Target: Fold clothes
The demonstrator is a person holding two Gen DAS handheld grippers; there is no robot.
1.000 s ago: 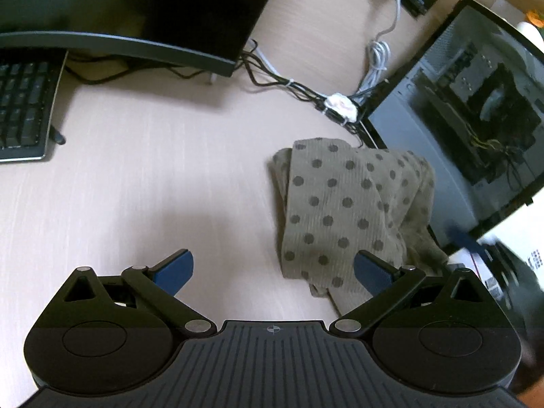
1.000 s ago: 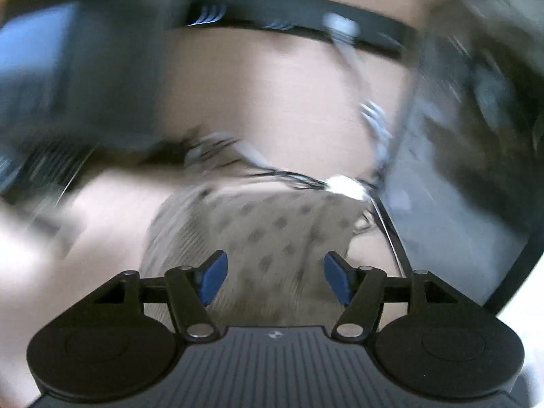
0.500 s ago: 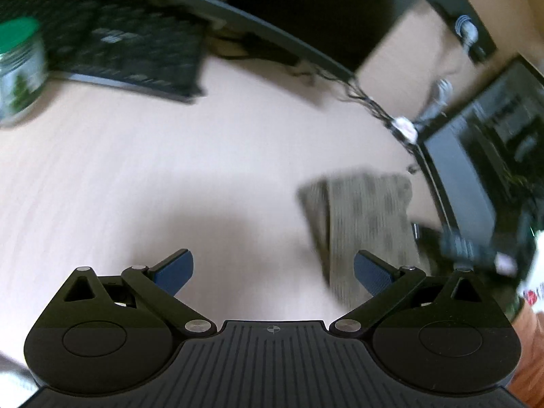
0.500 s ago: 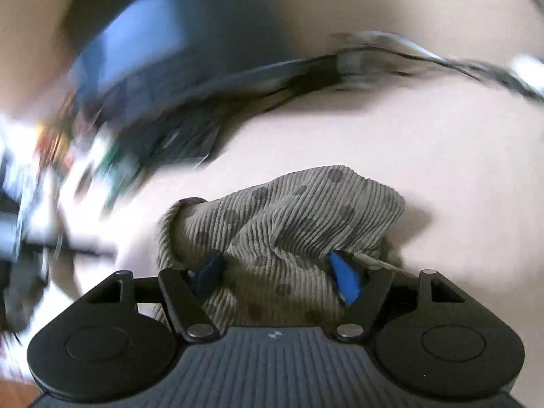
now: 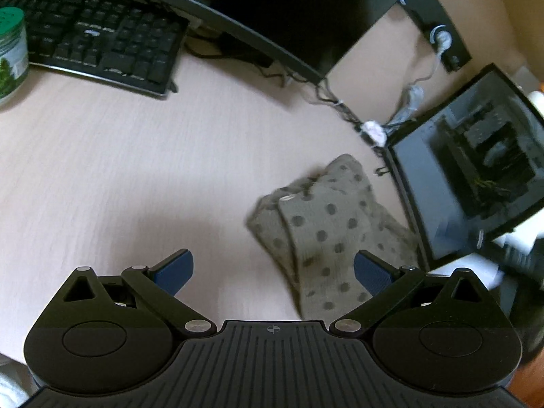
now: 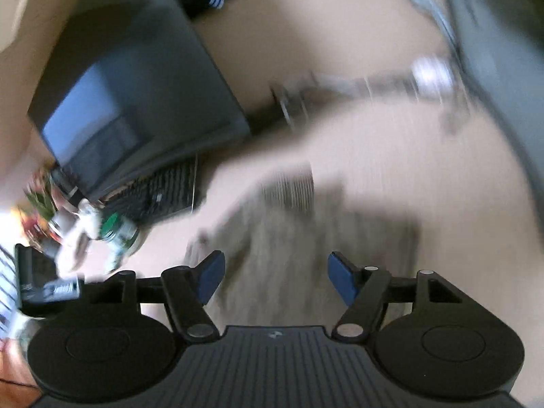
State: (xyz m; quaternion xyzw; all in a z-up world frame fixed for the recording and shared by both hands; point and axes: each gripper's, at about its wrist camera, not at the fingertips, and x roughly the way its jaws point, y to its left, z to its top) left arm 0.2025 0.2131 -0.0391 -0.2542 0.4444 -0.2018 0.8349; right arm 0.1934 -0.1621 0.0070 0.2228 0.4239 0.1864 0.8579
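A folded olive-grey garment with dark dots (image 5: 326,224) lies on the pale wooden desk (image 5: 119,170), close to the PC case. My left gripper (image 5: 272,268) is open and empty above the desk, its right finger (image 5: 370,272) over the garment's near edge. In the blurred right wrist view the same garment (image 6: 306,238) lies just ahead of my right gripper (image 6: 275,272), which is open with nothing between its pads.
A black keyboard (image 5: 102,44) and a green-lidded jar (image 5: 12,51) are at the back left. A monitor base (image 5: 238,27) and cables (image 5: 340,105) run along the back. A glass-sided PC case (image 5: 476,170) stands at the right.
The right gripper has opened off the garment and swung away fast, and its view is smeared. The left view has shifted slightly, and the garment now sits closer to its right finger.
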